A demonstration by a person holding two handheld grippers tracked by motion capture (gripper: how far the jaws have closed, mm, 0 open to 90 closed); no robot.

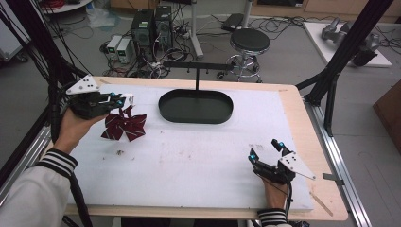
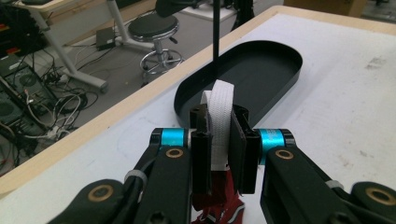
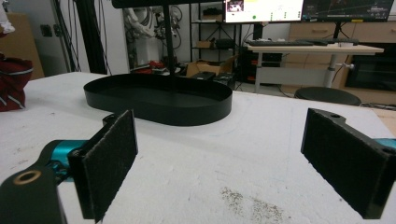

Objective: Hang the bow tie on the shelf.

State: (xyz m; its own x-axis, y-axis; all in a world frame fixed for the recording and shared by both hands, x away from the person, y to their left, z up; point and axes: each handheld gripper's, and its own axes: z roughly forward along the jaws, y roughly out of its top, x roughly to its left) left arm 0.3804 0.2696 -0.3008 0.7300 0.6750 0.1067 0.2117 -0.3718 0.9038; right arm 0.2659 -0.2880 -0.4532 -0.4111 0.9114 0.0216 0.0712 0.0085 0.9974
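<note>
From above, the left tool [image 1: 120, 100] sits to the left of the black oval tray [image 1: 196, 107], its jaws closed on the white strap [image 1: 128, 99] of a dark red bow [image 1: 124, 125] that hangs down onto the white desk [image 1: 189, 156]. The right tool [image 1: 265, 151] rests on the desk nearer the person than the tray, jaws spread wide and empty.

In the left gripper view, the white strap [image 2: 219, 126] is pinched upright between the jaws, the red bow [image 2: 215, 205] below them, the tray [image 2: 243, 74] just beyond.

In the right gripper view, the jaws stand far apart holding nothing, the tray [image 3: 159, 100] ahead and the bow [image 3: 13, 84] to its left.
</note>
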